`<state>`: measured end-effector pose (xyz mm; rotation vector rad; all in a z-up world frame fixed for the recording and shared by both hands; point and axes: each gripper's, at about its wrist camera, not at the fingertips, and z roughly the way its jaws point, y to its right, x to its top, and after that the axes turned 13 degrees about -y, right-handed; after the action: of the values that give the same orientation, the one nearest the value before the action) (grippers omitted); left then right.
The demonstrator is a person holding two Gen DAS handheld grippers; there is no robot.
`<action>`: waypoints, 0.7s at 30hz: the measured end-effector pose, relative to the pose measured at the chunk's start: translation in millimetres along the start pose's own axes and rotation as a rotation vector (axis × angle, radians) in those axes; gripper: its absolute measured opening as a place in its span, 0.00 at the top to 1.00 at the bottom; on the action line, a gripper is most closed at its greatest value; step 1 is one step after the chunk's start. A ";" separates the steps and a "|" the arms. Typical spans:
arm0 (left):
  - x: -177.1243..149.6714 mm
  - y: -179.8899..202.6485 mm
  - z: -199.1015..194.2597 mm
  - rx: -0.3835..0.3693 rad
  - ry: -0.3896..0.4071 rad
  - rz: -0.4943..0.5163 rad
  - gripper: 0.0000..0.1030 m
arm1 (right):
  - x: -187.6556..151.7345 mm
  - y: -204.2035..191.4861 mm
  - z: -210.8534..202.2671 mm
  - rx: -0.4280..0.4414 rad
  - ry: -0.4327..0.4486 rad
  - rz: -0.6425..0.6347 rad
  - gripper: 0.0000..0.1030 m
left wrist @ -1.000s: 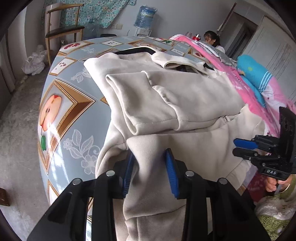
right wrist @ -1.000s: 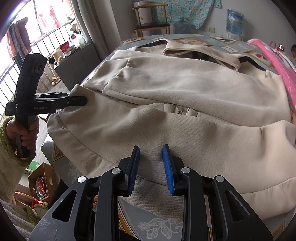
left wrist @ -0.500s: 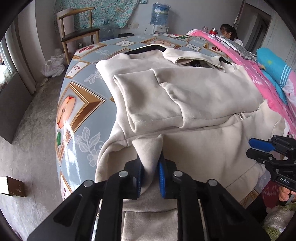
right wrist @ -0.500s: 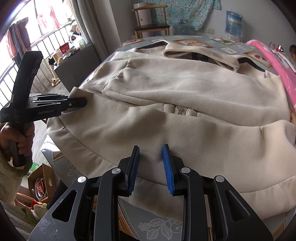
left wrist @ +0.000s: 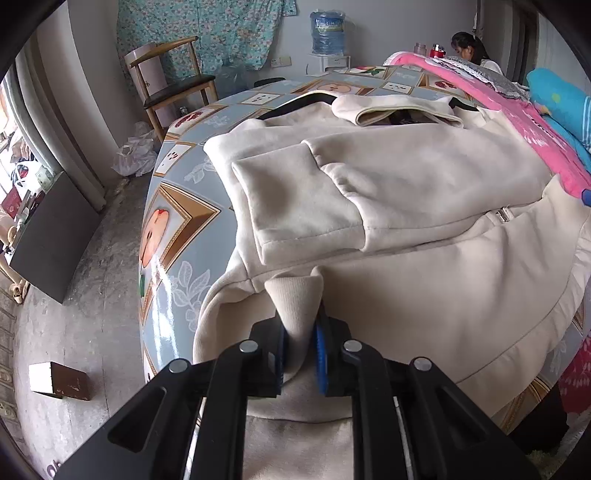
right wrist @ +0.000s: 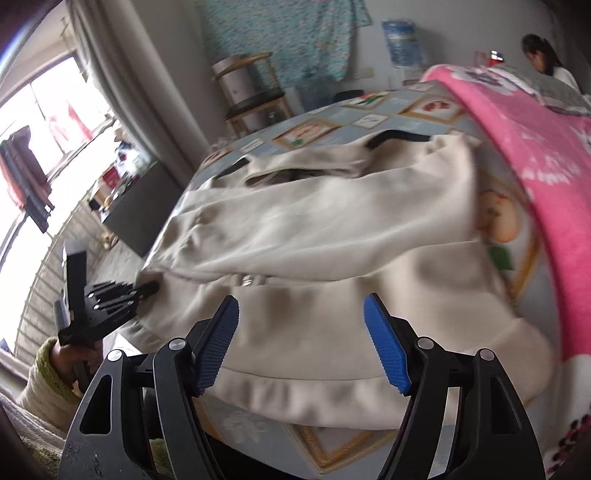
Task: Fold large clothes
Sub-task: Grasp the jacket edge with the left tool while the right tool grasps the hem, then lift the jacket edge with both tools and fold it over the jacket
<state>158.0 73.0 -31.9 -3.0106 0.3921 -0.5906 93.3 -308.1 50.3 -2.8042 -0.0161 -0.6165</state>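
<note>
One cream sweatshirt lies spread over one round table covered in a blue cloth printed with framed fruit pictures; its two sleeves are folded across the chest and its hem hangs over the near edge. In the left wrist view, from left to right: one small brown box on the concrete floor, one wooden chair by the wall, one blue water jug behind the table, and one pink blanket along the far right edge. The left gripper is pinching a raised fold of the sweatshirt's ribbed hem between its blue pads, the jaws having just closed on it. In the blurred right wrist view, the right gripper stands spread wide above the hem, its jaws having just opened with nothing pressed between them
</note>
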 end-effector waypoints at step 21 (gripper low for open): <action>1.4 4.7 1.1 0.031 0.001 -0.001 0.87 | 48.5 109.9 47.2 0.032 -0.184 0.079 0.51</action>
<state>158.5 68.1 -32.8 -2.9819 0.3776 -0.5920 164.3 -403.8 0.8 -2.8052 0.0480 -0.3360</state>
